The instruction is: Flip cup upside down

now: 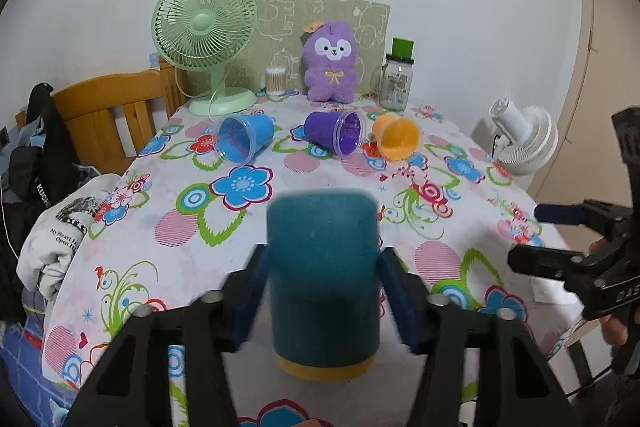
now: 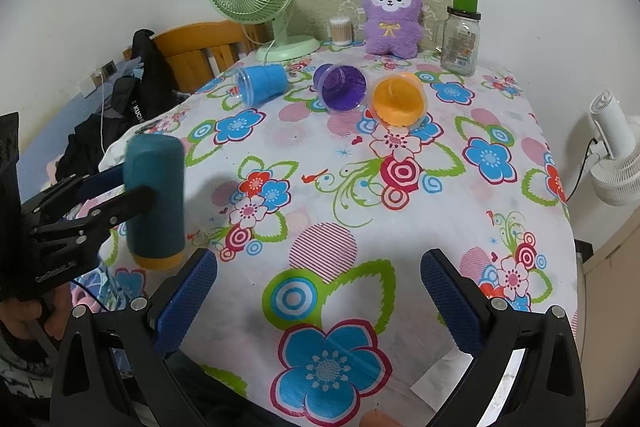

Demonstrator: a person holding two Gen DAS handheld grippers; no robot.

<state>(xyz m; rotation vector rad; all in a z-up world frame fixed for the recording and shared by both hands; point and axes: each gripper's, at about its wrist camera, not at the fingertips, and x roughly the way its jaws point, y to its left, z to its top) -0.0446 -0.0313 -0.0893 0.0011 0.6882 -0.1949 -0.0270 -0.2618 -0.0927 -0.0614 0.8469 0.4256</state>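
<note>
My left gripper [image 1: 320, 291] is shut on a teal cup with an orange rim [image 1: 322, 279]. The cup is held upright with its closed end up and its orange rim down, above the table's near left part; it also shows in the right wrist view [image 2: 156, 199], with the left gripper [image 2: 124, 187] clamped around its middle. My right gripper [image 2: 320, 291] is open and empty over the near part of the table; it shows at the right edge of the left wrist view [image 1: 540, 235]. A blue cup [image 1: 244, 139], a purple cup [image 1: 336, 133] and an orange cup [image 1: 398, 139] lie on their sides further back.
A floral cloth covers the table [image 2: 360, 187]. At the back stand a green fan [image 1: 206, 39], a cotton-swab jar [image 1: 276, 81], a purple plush toy [image 1: 330, 65] and a glass jar with a green lid [image 1: 398, 79]. A wooden chair with clothes [image 1: 100, 123] is left; a white fan [image 1: 524, 141] is right.
</note>
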